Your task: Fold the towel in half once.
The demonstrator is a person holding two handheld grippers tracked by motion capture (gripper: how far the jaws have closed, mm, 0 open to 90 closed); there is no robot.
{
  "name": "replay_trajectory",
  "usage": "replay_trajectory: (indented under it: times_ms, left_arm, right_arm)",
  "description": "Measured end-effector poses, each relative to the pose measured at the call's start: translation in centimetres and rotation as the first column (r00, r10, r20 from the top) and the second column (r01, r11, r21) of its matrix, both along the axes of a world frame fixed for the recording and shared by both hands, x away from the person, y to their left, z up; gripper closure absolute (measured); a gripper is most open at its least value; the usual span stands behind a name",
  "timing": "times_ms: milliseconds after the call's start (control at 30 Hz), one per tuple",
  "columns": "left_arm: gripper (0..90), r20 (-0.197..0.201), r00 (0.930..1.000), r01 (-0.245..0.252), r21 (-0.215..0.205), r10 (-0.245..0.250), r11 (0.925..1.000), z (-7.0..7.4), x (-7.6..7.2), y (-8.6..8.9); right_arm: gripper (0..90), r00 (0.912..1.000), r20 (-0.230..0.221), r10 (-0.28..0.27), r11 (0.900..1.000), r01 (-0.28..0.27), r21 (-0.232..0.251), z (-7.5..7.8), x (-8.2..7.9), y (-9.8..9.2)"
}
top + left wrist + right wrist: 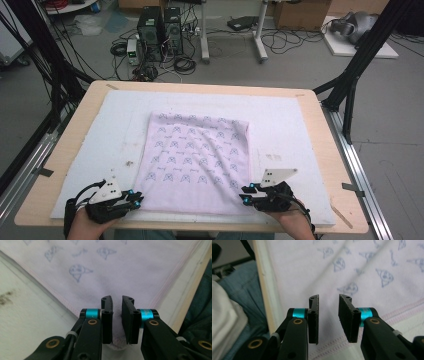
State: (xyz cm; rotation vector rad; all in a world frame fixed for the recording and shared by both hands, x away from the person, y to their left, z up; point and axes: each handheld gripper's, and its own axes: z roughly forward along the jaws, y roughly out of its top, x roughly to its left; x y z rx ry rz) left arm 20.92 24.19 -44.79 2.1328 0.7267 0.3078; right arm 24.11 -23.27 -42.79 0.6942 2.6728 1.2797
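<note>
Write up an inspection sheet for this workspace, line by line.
Surface: wooden table covered by a white mat with a few dark spots.
Job's things: pink printed cloth lying flat, slightly wrinkled.
Clutter: nothing seen on the table.
Tongs: left tongs at the cloth's near left corner, which sits in the narrow gap between the jaws; right tongs over the near right hem, jaws apart.
Cables: tangled on the floor around the computer towers.
Surroundings: black frame posts, cardboard box.

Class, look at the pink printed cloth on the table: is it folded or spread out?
Spread out. The pink printed cloth lies open as one rectangle on the white mat, slightly rippled near its middle; a fold underneath cannot be ruled out.
</note>
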Motion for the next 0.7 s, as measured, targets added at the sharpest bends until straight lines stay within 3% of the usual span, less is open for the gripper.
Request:
replay_trajectory:
  times_ms: [100, 133, 200, 333, 400, 500, 567, 700]
  left_arm:
    - [78.2, -0.016, 0.9998, -0.010, -0.027, 0.010, 0.9996, 0.0, 0.1, 0.3]
    - [77.4, -0.011, 0.9999, -0.011, -0.023, 0.011, 0.9997, 0.1, 0.2, 0.2]
    - [75.4, -0.001, 0.9999, -0.013, -0.019, 0.013, 0.9997, 0.6, 0.6, 0.1]
    - [72.9, 0.035, 0.9989, -0.028, -0.051, 0.030, 0.9983, 2.1, 2.7, -0.5]
    - [72.3, 0.046, 0.9976, -0.048, -0.072, 0.052, 0.9963, 2.7, 4.2, -1.0]
    - [71.4, 0.046, 0.9941, -0.093, -0.095, 0.098, 0.9911, 3.1, 6.8, -1.5]
    - [70.1, 0.062, 0.9917, -0.109, -0.052, 0.113, 0.9927, 2.9, 8.2, -1.9]
    - [70.4, 0.002, 0.9935, -0.114, 0.023, 0.114, 0.9932, 1.6, 9.7, -2.3]
  right_arm:
    - [69.7, 0.9993, -0.037, 0.001, 0.997, -0.004, -0.072, -1.3, 0.3, 0.0]
    - [69.1, 0.9990, -0.045, -0.003, 0.999, 0.001, -0.044, -1.3, 0.4, -0.2]
    - [68.2, 0.9996, -0.019, -0.022, 0.999, 0.022, -0.041, -0.7, 1.0, -0.2]
    - [67.2, 0.9952, 0.041, -0.089, 0.996, 0.090, -0.025, 1.8, 4.3, 0.1]
    - [67.2, 0.9883, 0.068, -0.136, 0.990, 0.138, -0.022, 2.7, 6.4, 0.0]
    - [66.8, 0.9853, 0.044, -0.165, 0.986, 0.166, -0.001, 3.1, 9.3, 0.0]
    - [65.2, 0.9833, 0.038, -0.178, 0.984, 0.179, -0.020, 2.5, 10.5, 0.3]
    - [64.6, 0.9753, 0.038, -0.217, 0.975, 0.219, -0.037, 1.4, 11.6, 0.4]
